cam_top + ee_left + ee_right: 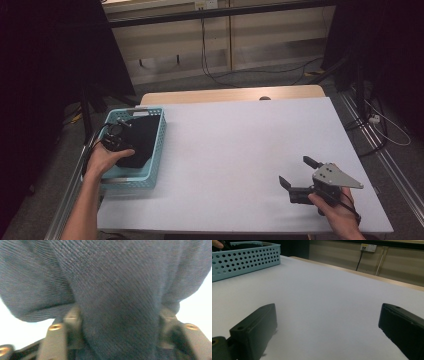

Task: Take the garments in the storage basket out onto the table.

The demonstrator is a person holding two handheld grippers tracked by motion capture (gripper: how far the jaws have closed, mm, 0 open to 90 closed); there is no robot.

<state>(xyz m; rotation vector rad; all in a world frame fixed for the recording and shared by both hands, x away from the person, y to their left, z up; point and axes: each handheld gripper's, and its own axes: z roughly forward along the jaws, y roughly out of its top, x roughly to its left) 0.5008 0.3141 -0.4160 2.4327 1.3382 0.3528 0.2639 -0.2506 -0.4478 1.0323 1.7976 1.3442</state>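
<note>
The light blue perforated basket (152, 150) sits at the left edge of the white table (240, 150) and serves as the reference point. A dark knitted cloth (140, 137) lies inside the basket, covering most of its floor. The left gripper (116, 132) is down in the basket over the near-left part of the cloth, with the left hand (102, 160) resting at the basket's near-left wall. In the left gripper view, a fold of the cloth (117, 315) is bunched between the two jaws, which are clamped on it. The right gripper (300, 175) is well apart from the basket, low over the table's near-right area, held by the right hand (337, 207); its jaws stand wide apart with nothing between them, pointing back toward the basket (244, 261).
</note>
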